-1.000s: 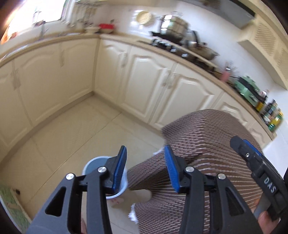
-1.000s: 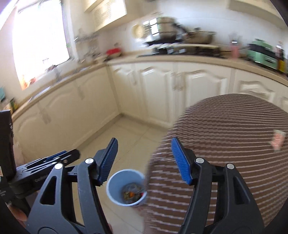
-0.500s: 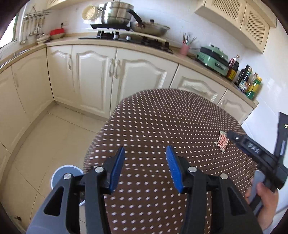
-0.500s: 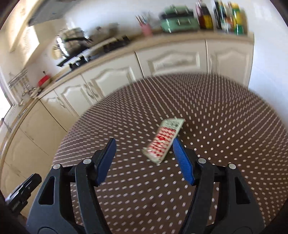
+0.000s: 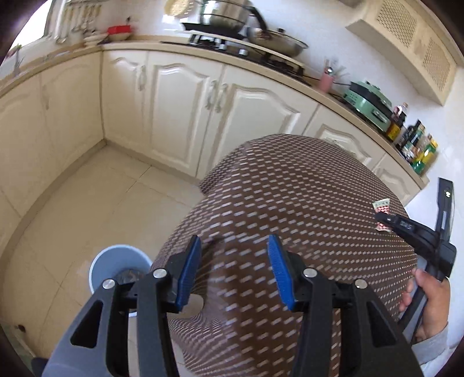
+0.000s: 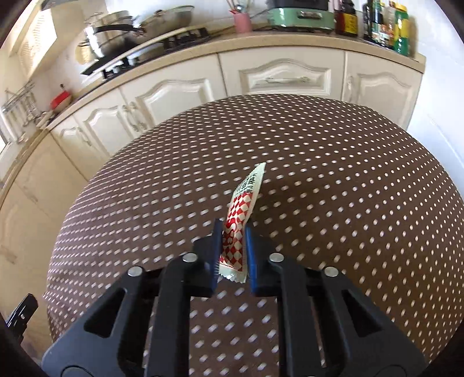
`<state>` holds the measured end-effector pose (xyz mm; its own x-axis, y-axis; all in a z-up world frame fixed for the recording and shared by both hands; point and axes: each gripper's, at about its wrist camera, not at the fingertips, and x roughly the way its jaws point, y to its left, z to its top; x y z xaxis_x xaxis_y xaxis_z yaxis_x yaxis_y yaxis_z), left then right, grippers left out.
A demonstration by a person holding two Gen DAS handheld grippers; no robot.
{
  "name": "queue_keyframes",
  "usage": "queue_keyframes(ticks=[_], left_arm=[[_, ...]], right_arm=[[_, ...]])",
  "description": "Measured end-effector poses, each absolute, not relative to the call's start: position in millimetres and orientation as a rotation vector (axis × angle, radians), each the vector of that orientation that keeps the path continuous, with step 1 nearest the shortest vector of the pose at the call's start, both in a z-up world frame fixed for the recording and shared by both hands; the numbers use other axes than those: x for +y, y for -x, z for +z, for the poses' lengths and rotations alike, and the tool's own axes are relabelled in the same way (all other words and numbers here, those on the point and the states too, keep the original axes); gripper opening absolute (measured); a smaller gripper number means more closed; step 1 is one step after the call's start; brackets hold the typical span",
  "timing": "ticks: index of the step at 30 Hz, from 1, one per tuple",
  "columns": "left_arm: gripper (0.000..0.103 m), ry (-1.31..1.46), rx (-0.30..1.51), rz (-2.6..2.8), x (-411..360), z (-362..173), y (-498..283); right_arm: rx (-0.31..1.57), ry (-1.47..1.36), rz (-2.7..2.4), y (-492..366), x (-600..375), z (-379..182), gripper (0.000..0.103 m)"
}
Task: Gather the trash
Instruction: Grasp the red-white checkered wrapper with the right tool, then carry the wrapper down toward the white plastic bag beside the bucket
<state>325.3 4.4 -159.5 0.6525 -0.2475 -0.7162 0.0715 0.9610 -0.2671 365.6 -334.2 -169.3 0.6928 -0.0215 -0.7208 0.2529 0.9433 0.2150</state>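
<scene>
Right gripper (image 6: pixel 232 229): 2 blue pads clenched on a red-and-white checked wrapper (image 6: pixel 242 214). The wrapper stands on edge between the pads, its white printed end reaching forward and up past the fingertips, its lower crimped end hanging just behind them, over the dotted brown tabletop (image 6: pixel 348 162).

Left gripper (image 5: pixel 233 261): released, pads apart, nothing between them. It hangs above the near edge of the tabletop (image 5: pixel 304 203).

Shown by the left wrist view only:
- 1 blue bin (image 5: pixel 119 266) on the tiled floor (image 5: pixel 87 208), just beside the hanging edge of the cloth, partly hidden by the left gripper's finger; dark contents inside, too blurred to tell.
- The right gripper (image 5: pixel 385 217) from the side, at the far right edge of the tabletop, with the wrapper (image 5: pixel 382 206) at its tip.
- The hand (image 5: pixel 429 301) holding that gripper's handle, with a grey sleeve at the wrist.

Shown by the right wrist view only:
- The grip itself, seen from close behind, with the wrapper's pattern and print.
- A part of the left gripper's body at the lower left edge.

Common to both views: cream cabinets (image 6: pixel 278 78), a stove with pans (image 5: pixel 232 20), 1 pink cup of utensils (image 6: pixel 243 21), 1 green appliance (image 6: pixel 298 16), bottles (image 6: pixel 385 23) on the counter.
</scene>
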Motion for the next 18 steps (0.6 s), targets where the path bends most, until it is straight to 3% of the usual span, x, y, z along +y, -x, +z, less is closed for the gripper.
queue_keyframes(ticks=[1,13,18], left_arm=[[0.048,0.234,0.848,-0.169,14.3,-162.5,-321.9],[0.048,0.456,0.925,-0.08,110.2,-196.8,-261.5],[0.055,0.441,0.949,0.036,138.5,-219.1,-231.6]], right_arm=[[0.782,-0.289,-0.122,-357.9,-322.5,-166.2,0.008],[0.679,-0.203,0.244,-273.6,-165.9,-142.6,0.008],[0.683,-0.114,0.36,-244.9,-101.7,-156.2,0.008]])
